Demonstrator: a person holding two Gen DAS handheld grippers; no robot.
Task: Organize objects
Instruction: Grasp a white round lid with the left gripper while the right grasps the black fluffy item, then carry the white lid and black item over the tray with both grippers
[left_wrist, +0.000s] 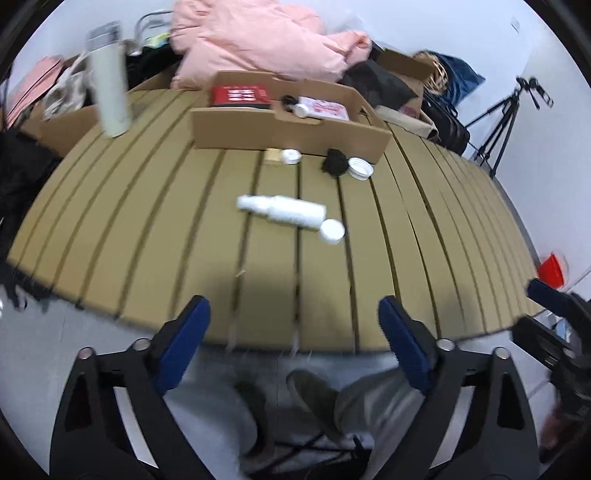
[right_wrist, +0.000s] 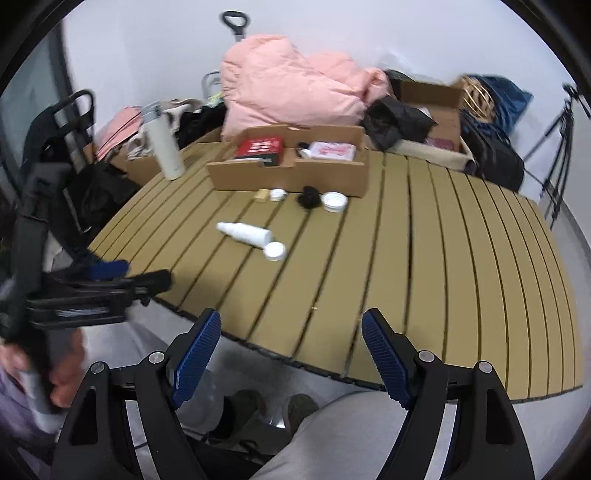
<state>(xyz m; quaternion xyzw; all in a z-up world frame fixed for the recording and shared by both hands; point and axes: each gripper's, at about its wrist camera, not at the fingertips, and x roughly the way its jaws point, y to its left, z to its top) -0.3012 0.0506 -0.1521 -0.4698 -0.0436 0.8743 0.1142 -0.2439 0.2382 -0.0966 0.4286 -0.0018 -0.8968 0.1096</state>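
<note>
While both claws hang apart and empty short of the desk | white bottle lies sideways mid-desk at 12 o'clock, cap touching it | left claw should be lowered square across the body | right claw kept clear | box beyond.

We see both views evenly and softly lit, bright against pale walls, with no glare. A broad dim shadow falls on the near edge of the counter. Fisheye bending curves the slats and blackens the corners. Motion blur smears the thermos and the edges, worst at the right-wrist view's left side.
</note>
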